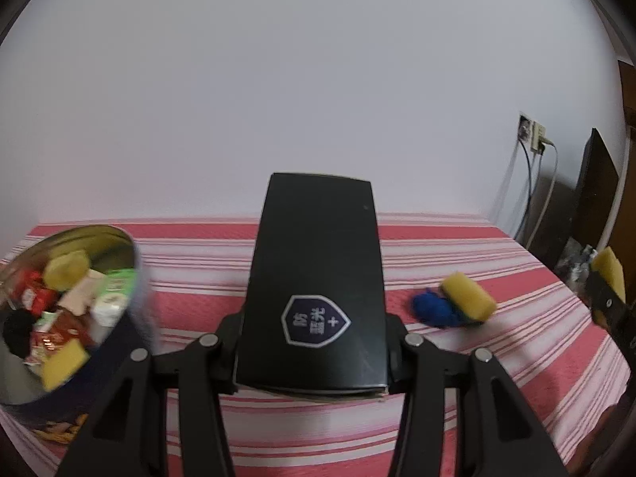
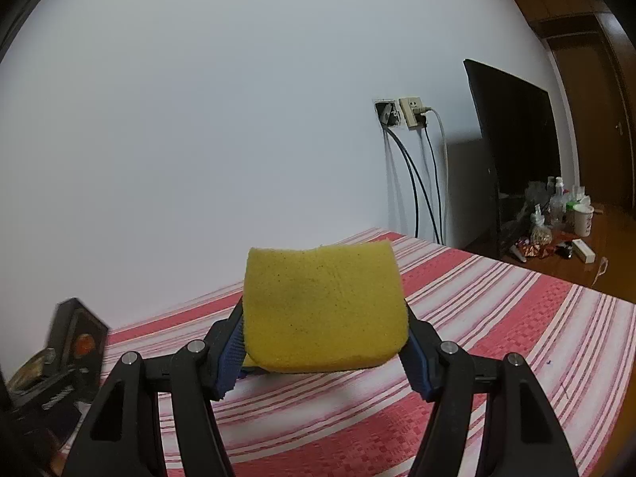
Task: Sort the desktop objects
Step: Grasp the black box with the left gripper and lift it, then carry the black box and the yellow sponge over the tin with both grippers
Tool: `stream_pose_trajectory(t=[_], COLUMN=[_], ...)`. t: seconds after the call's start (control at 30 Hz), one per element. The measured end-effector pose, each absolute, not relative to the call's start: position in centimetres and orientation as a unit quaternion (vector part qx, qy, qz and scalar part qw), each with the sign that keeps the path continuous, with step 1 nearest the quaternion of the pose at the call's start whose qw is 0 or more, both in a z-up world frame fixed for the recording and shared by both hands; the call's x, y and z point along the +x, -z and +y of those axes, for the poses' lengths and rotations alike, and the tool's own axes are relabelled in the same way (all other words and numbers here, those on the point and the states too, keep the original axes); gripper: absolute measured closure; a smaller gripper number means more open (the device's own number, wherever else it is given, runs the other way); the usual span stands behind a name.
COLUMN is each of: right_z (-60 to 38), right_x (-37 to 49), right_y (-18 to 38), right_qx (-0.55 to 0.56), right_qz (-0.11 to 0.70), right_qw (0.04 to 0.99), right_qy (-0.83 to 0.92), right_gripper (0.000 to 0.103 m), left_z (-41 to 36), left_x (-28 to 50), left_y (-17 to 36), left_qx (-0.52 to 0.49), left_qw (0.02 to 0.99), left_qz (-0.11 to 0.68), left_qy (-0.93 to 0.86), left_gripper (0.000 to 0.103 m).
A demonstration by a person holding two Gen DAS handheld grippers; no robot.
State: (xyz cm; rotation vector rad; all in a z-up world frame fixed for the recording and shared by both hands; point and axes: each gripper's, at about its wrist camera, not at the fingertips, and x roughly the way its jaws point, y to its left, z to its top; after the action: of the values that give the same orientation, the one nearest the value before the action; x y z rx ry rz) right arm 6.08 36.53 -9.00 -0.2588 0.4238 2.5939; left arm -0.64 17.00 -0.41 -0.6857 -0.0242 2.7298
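Note:
My left gripper [image 1: 316, 344] is shut on a flat black box [image 1: 318, 246] with a blue shield badge, held up over the red-and-white striped cloth [image 1: 497, 365]. To its left stands a round tin [image 1: 137, 262] filled with several items: yellow sponges, snack packets, a white bottle. On the cloth to the right lie a yellow sponge [image 1: 469, 296] and a blue fuzzy thing [image 1: 431, 310]. My right gripper [image 2: 324, 344] is shut on another yellow sponge [image 2: 324, 310], raised above the cloth. In the right wrist view the black box [image 2: 75, 338] shows blurred at far left.
A wall socket [image 2: 401, 113] with hanging cables sits behind the cloth's far right corner. Beside it stands a dark flat screen [image 2: 512, 127], and a wooden surface [image 2: 608, 238] with bottles and a cup. A plain white wall runs behind everything.

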Motion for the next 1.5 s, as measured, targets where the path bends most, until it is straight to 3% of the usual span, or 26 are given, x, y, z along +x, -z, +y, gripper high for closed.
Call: stream_pose_trajectory(t=[0.3,1.5], right_z=[34.2,17.9], right_x=[5.6,3.2], right_y=[8.5,8.8], right_qx=[-0.101,-0.119], right_qz=[0.103,0.091], right_qw=[0.271,0.120], right_qy=[-0.952,-0.981], right_gripper=[0.034,0.034], left_z=[12.8,3.1], left_x=[-1.0,2.0], left_y=[0.5,0.8], left_qx=[-0.228,-0.222], left_qw=[0.142,0.085], left_qz=[-0.006,-0.058], left_qy=[-0.963,-0.970], left_gripper=[0.055,0.055])
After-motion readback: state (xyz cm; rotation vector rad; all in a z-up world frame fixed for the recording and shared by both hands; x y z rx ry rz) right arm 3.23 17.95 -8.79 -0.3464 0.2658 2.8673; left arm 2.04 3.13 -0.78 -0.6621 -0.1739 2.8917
